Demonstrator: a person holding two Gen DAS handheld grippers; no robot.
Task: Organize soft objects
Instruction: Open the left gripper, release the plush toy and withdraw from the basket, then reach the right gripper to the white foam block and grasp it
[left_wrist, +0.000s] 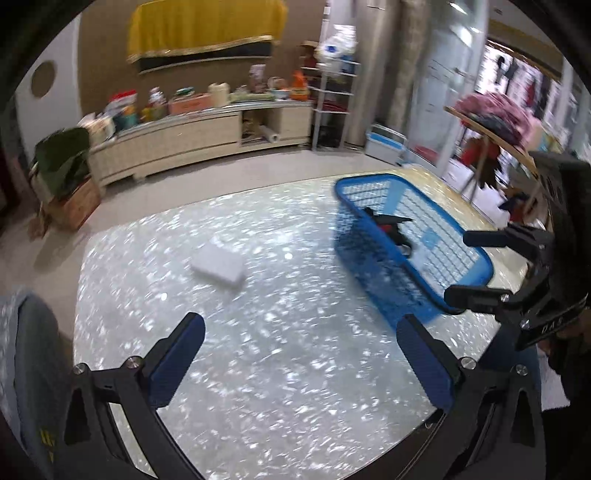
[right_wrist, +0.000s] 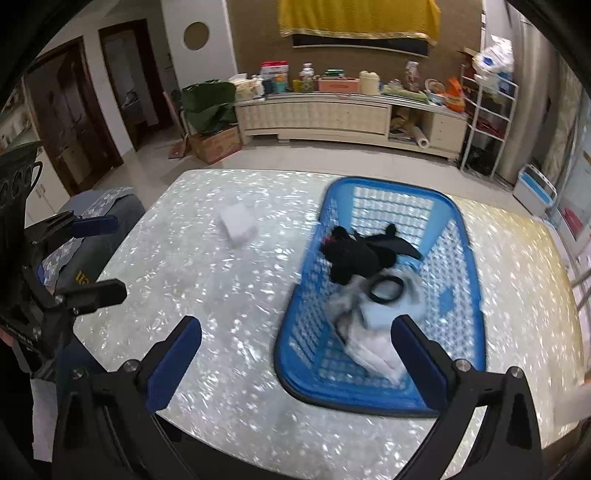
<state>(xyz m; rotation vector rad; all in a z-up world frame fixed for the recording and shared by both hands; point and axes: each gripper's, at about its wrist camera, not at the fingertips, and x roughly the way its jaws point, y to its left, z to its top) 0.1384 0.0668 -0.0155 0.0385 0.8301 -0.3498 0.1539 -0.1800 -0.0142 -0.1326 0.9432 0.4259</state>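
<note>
Two grippers hung over the near edge of the bench (right_wrist: 229, 369), each with its jaws spread wide and nothing between them. The left gripper (left_wrist: 301, 349) faced the bench's open middle, and the right gripper (right_wrist: 297, 356) sat at the near end of the blue basket (right_wrist: 469, 236), probably because that is where the soft things are being gathered. Inside the basket lay a black soft item (right_wrist: 354, 254), pale folded cloth (right_wrist: 373, 354) and a black ring-shaped band (right_wrist: 386, 291). One white block (left_wrist: 218, 266), likely a sponge, lay alone toward the bench's far left part, well apart from the basket. By my reading it was the last piece outside, and the left gripper was better placed to reach it.
</note>
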